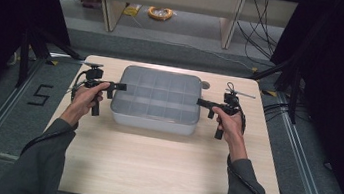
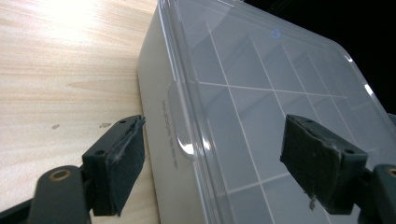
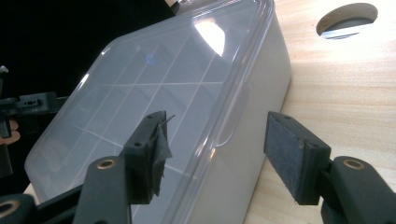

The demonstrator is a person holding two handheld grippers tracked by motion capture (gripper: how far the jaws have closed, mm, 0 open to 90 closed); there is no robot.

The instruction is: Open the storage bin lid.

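Observation:
A translucent plastic box (image 1: 156,99) with a closed lid and a grid of compartments stands at the middle back of the wooden table (image 1: 166,167). My left gripper (image 1: 122,87) is open at the box's left end; in the left gripper view its jaws straddle the lid's edge tab (image 2: 180,126). My right gripper (image 1: 200,102) is open at the box's right end. In the right gripper view its pads (image 3: 287,156) stand on either side of the lid's rim and tab (image 3: 233,119). The box (image 2: 261,93) looks empty through its lid (image 3: 154,88).
A round cable hole (image 1: 205,85) is in the table behind the box's right corner, also seen as a hole (image 3: 346,19) in the right gripper view. The left gripper (image 3: 28,105) shows far off beyond the box. Shelving legs and cables lie on the floor behind.

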